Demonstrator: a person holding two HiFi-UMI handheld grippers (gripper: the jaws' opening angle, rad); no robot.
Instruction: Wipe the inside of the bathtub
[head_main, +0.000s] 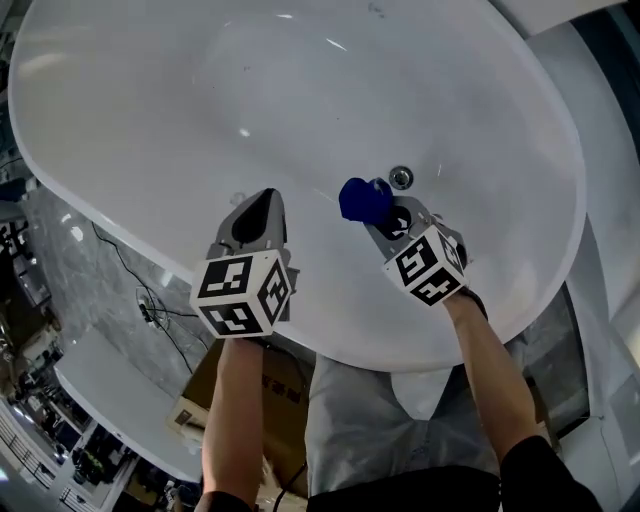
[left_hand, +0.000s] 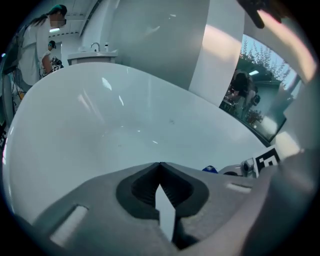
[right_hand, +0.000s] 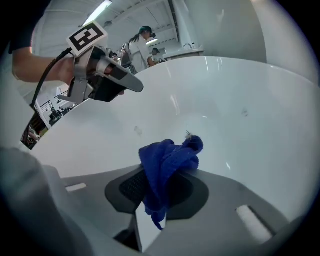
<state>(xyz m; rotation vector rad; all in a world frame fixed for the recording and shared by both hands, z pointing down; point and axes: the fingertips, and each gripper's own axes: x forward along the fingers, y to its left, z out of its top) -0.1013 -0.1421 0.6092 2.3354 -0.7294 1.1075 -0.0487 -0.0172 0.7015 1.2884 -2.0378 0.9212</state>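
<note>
Bathtub: The white bathtub (head_main: 150, 120) is filling most of the head view, its smooth curved inside running from the upper left to the right edge of the frame. A round metal drain fitting (head_main: 401, 178) is sitting on its wall right of centre.
Right tongs: The right tongs (head_main: 385, 222) are reaching into the tub just below the drain fitting and are clamping down on the blue cloth (head_main: 363, 199).
Blue cloth: It is bunching up at the tips of the right tongs, just left of the drain fitting. In the right gripper view the bunch is poking out past the tips while a tail is hanging down behind them. Whether it is touching the tub wall cannot be told.
Left tongs: The left tongs (head_main: 262, 200) are pointing into the tub across its near rim, left of centre. Their two halves are meeting at the tips with nothing between them, and only bare white tub is showing beyond.
Spacing: The left tongs are hovering beside the cloth, on its left, apart from it.
Arms: The person's forearms are coming up from the bottom edge, each behind a marker cube.
Surroundings: A cardboard box (head_main: 195, 400) is sitting at the lower left under the rim. A black cable (head_main: 150, 300) is trailing over the grey floor at the left.
</note>
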